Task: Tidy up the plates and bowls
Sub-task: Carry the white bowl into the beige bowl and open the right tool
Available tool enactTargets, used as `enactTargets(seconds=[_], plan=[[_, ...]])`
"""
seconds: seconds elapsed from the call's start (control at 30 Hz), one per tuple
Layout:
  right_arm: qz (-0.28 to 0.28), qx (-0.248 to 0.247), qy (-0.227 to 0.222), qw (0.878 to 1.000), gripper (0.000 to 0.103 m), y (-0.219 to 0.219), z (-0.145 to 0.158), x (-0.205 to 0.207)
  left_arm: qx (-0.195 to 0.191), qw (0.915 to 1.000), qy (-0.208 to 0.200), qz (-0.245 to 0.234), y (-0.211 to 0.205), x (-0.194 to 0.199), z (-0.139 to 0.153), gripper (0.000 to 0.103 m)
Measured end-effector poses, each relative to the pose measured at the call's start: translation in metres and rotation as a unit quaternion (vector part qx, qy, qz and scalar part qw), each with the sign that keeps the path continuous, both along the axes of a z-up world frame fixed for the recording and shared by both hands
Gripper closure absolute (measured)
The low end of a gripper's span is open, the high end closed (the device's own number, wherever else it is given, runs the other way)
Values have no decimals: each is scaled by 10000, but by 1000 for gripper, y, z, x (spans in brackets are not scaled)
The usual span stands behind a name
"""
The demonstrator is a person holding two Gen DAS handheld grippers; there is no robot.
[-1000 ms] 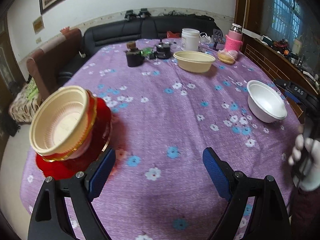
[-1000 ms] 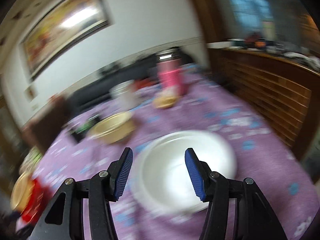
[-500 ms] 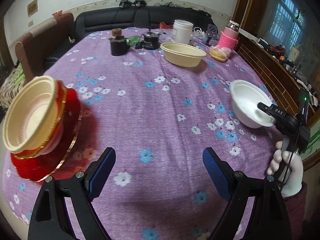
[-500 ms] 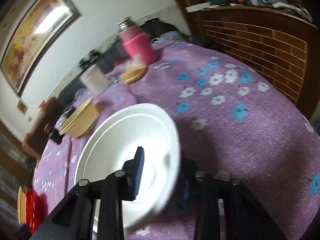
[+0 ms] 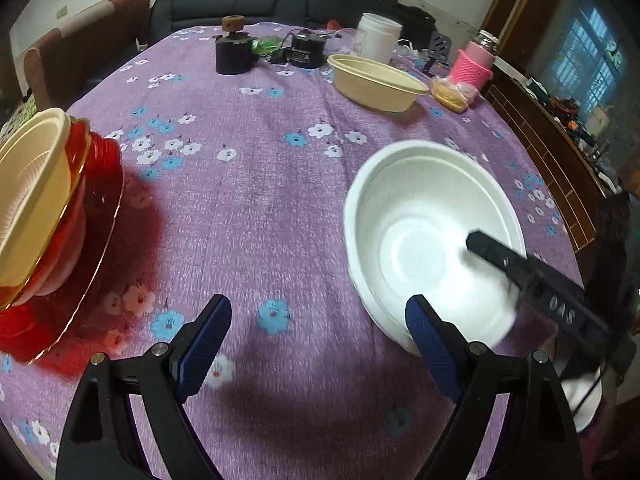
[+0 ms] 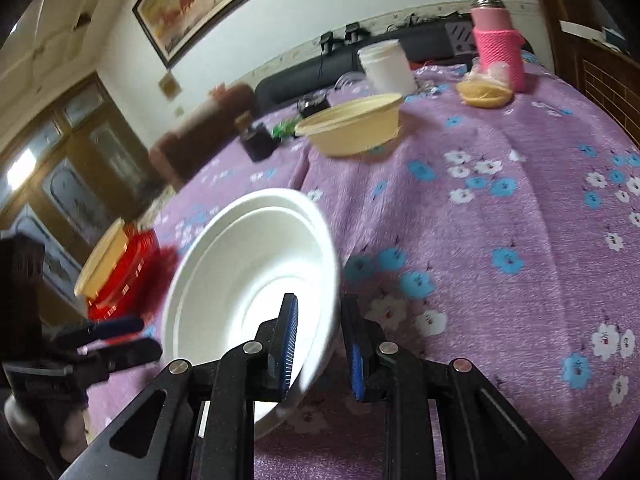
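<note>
My right gripper [image 6: 320, 344] is shut on the rim of a white bowl [image 6: 248, 280] and holds it tilted above the purple flowered tablecloth. The white bowl [image 5: 432, 236] also shows in the left wrist view, with the right gripper's finger [image 5: 520, 268] reaching into it. My left gripper [image 5: 316, 344] is open and empty above the cloth. A beige bowl [image 5: 28, 184] sits on a red plate stack [image 5: 72, 248] at the left; the stack also shows in the right wrist view [image 6: 124, 268]. Another beige bowl [image 5: 376, 84] stands far across the table.
At the table's far side stand a white tub [image 5: 378, 38], a pink-sleeved flask [image 5: 474, 64], a bagged bun [image 5: 452, 94], a dark pot [image 5: 234, 52] and a black device [image 5: 306, 52]. A black sofa [image 5: 280, 4] lies behind. A wooden sideboard [image 5: 560, 148] runs along the right.
My right gripper has carried the white bowl leftwards, off the table's right side and close to my left gripper. The left gripper has stayed open.
</note>
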State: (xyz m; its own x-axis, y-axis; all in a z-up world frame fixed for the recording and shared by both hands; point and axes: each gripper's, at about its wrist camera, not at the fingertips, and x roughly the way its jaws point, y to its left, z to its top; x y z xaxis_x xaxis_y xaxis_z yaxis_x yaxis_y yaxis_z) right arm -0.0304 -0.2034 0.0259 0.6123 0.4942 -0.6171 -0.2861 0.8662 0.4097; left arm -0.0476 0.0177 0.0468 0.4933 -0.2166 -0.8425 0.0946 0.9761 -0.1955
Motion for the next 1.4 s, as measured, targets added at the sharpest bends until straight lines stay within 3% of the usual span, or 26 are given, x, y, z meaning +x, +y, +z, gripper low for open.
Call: enactTargets(seconds=[0.07, 0.13, 0.2, 0.43, 0.57, 0.6, 0.63, 0.67, 0.73, 0.93, 1.03, 1.23, 1.4], plan=[[-37, -75, 37, 10000, 79, 2, -4, 2, -27, 10000, -40, -53, -3, 9, -2, 16], [-123, -189, 31, 9997, 79, 3, -5, 3, -19, 9997, -95, -213, -10, 21, -3, 36], [-281, -458, -79, 9985, 78, 6, -4, 1, 73, 9996, -47, -279, -17, 31, -4, 46], [-448, -523, -166, 9975, 78, -4, 1, -2, -251, 9987, 264, -353, -28, 48, -18, 48], [-510, -429, -299, 9973, 78, -7, 6, -9, -311, 9982, 248, -455, -35, 45, -21, 48], [-516, -431, -298, 9973, 78, -7, 6, -8, -302, 9981, 226, -478, -36, 43, -20, 55], [-518, -454, -264, 9973, 79, -7, 5, -7, -297, 9980, 206, -511, -37, 42, -19, 79], [-509, -468, -230, 9973, 80, -6, 3, -6, -333, 9974, 235, -590, -39, 40, -19, 92], [-478, -495, -207, 9974, 90, -4, 2, -5, -498, 9968, 273, -566, -35, 36, -19, 93], [-526, -385, -274, 9975, 91, 11, 13, -19, -304, 9981, -229, -489, -15, 6, 13, 93], [-412, -259, -370, 9981, 91, 34, 29, -29, -350, 9977, -507, -277, 15, -9, 36, 93], [237, -401, -717, 9963, 91, 112, 74, -29, -382, 9951, -829, 388, 94, -30, 70, 93], [782, -374, -886, 9923, 90, 187, 103, -18, -51, 9891, -992, 1088, 165, -32, 92, 91]])
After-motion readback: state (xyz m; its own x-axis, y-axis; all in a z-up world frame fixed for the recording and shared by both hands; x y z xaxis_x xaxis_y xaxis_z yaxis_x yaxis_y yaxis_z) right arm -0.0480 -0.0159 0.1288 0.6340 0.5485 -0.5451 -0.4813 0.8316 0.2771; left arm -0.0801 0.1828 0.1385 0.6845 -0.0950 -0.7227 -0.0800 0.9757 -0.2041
